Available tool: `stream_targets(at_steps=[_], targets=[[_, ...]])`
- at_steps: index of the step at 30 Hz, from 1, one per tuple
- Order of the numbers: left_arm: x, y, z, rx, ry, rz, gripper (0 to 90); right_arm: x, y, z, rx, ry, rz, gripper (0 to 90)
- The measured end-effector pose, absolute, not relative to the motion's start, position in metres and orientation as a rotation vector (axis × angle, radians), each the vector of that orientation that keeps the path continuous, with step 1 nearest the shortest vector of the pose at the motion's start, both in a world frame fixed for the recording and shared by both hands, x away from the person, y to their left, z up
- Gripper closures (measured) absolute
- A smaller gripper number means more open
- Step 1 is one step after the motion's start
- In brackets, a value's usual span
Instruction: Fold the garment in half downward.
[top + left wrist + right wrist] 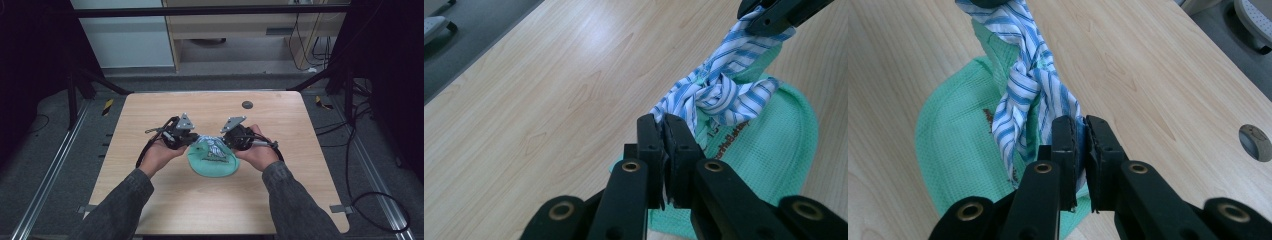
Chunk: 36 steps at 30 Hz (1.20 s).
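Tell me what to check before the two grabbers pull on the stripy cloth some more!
1. Left gripper pinching the blue-striped cloth: ok, jaws closed on one end.
2. Right gripper pinching the other end: ok, jaws closed on the fabric.
3. Knot in the middle of the striped cloth: ok, a twisted crossing shows between the grippers; how tight it is, cannot tell.
4. Green mesh bag free of the jaws: cannot tell, it lies right beneath both.
5. Table room to pull the ends apart: ok, bare wood on both sides.
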<state>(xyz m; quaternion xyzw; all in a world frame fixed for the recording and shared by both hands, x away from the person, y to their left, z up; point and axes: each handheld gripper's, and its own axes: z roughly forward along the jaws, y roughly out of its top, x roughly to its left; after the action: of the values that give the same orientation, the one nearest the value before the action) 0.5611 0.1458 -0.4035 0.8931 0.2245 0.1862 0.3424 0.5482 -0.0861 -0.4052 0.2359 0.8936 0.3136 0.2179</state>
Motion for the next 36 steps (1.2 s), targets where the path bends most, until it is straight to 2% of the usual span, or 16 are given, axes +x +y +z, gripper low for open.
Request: stream_targets(at_steps=[36], targets=[[0.54,0.145,-0.43,2.317,0.583,0.437,86.6,0.524,-0.091,-0.428,0.638,2.513,0.853,80.8]])
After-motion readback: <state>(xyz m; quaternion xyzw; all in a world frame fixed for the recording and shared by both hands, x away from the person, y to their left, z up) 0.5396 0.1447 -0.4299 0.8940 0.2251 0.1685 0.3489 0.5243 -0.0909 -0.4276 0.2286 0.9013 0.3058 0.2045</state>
